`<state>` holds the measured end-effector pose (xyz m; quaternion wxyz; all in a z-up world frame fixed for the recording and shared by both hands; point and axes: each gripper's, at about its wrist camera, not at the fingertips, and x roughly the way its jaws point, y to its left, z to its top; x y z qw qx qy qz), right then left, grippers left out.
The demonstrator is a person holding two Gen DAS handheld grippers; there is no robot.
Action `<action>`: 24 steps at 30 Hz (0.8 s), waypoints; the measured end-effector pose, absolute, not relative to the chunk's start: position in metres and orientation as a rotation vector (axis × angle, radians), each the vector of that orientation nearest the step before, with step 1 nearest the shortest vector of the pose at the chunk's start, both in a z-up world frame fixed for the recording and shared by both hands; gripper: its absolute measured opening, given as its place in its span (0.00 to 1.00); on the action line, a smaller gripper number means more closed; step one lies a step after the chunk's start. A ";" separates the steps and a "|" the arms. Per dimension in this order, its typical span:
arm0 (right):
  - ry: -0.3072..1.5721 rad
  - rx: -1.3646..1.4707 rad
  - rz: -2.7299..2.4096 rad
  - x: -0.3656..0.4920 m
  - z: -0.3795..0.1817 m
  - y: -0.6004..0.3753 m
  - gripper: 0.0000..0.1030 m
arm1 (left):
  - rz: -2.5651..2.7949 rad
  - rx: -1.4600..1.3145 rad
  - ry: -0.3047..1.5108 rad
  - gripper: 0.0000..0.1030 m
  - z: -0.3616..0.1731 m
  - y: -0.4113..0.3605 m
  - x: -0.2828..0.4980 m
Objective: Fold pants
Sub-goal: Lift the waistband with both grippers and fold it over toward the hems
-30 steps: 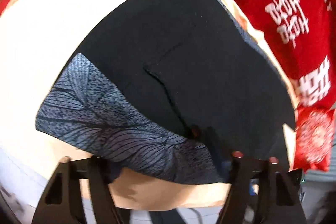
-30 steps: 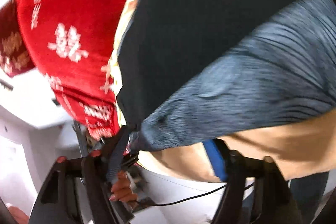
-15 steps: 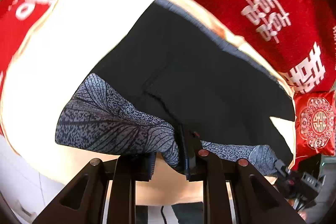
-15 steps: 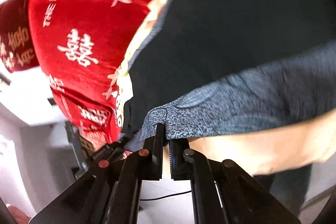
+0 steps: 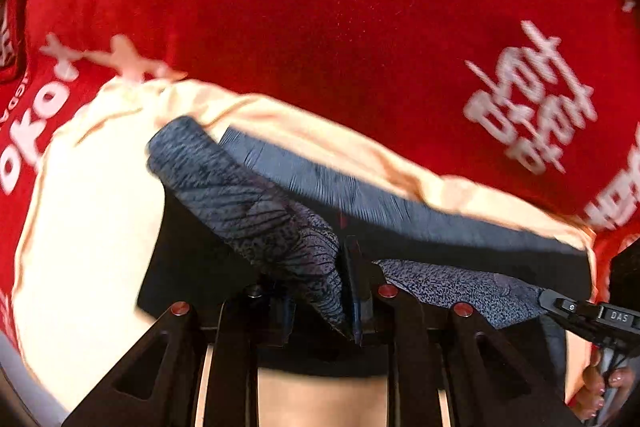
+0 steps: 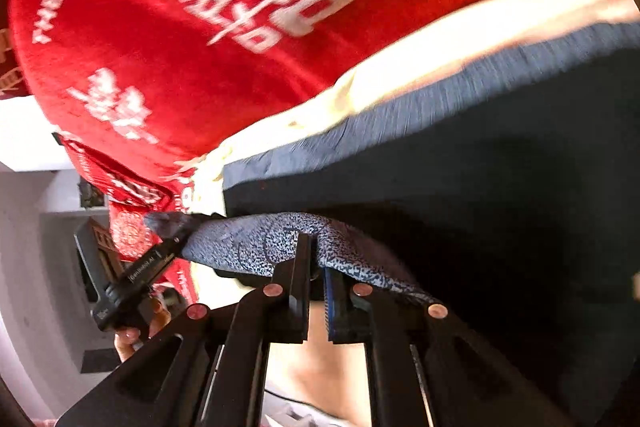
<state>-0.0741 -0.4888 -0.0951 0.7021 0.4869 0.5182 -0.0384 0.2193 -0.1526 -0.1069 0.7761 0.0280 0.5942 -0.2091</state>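
Fingers of the left gripper clenched on the grey patterned hem of the pants, lifted above the black body of the garment. Fingers of the right gripper likewise pinched onto the same patterned hem. The pants lie on a cream sheet over a red blanket with white lettering.

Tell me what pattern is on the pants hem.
Grey-blue speckle with dark leaf-vein lines on the pants hem, clearest in the left wrist view.
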 end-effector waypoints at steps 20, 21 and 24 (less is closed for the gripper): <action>1.277 0.735 0.020 -0.021 -0.090 -0.462 0.57 | -0.285 0.332 1.293 0.74 -0.157 -0.192 0.224; 1.300 0.702 0.005 -0.017 -0.099 -0.460 0.57 | -0.262 0.344 1.289 0.74 -0.168 -0.194 0.225; 1.339 0.628 -0.061 -0.005 -0.129 -0.463 0.53 | -0.222 0.397 1.230 0.85 -0.182 -0.207 0.224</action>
